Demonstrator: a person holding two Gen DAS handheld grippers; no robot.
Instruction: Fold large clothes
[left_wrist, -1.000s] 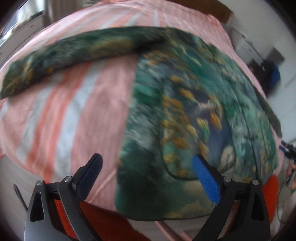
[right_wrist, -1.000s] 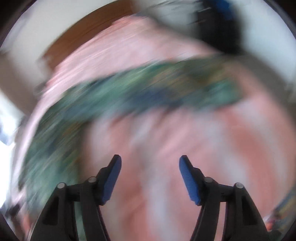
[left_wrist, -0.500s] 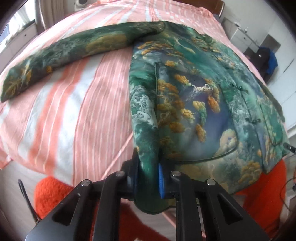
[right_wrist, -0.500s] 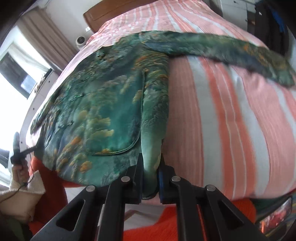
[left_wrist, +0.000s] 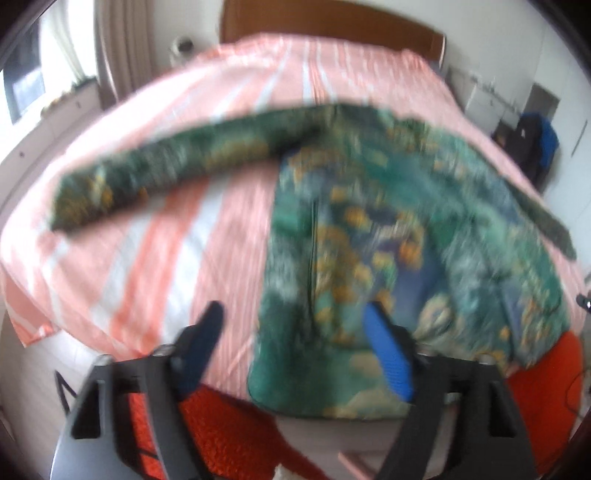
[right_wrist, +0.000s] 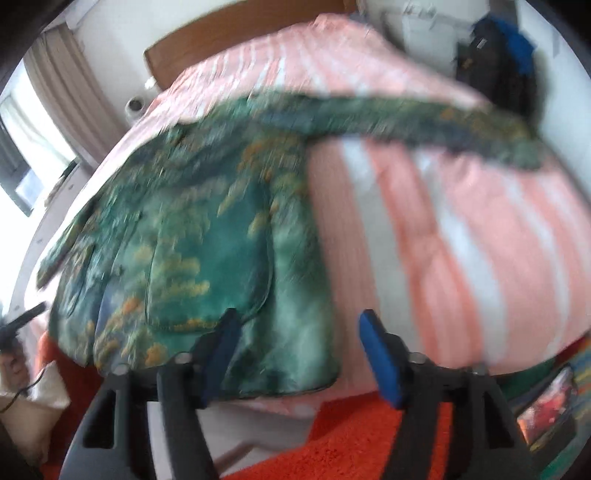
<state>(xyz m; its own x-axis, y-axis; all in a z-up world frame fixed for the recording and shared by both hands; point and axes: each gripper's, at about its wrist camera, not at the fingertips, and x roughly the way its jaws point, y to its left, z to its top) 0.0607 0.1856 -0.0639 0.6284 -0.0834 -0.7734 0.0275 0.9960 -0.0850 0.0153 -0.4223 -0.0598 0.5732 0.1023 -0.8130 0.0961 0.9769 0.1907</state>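
A green jacket (left_wrist: 388, 236) with gold and blue print lies spread flat on a pink striped bed (left_wrist: 221, 258), its hem at the near edge. One sleeve (left_wrist: 166, 173) reaches out to the left in the left wrist view; the other sleeve (right_wrist: 424, 122) reaches right in the right wrist view. My left gripper (left_wrist: 295, 332) hovers above the jacket's (right_wrist: 207, 251) left hem corner, jaws opening, nothing between them. My right gripper (right_wrist: 299, 339) hangs over the right hem corner, jaws opening too, with no cloth pinched. Both views are blurred.
An orange rug (right_wrist: 351, 435) covers the floor at the foot of the bed (right_wrist: 461, 240). A wooden headboard (left_wrist: 332, 18) stands at the far end. A dark and blue bag (left_wrist: 535, 144) sits by white furniture on the right. Curtains (right_wrist: 74, 85) hang by the window.
Half a second ago both grippers were shut on the jacket's hem corners. Both have let go and pulled up and back; the hem lies on the bed edge.
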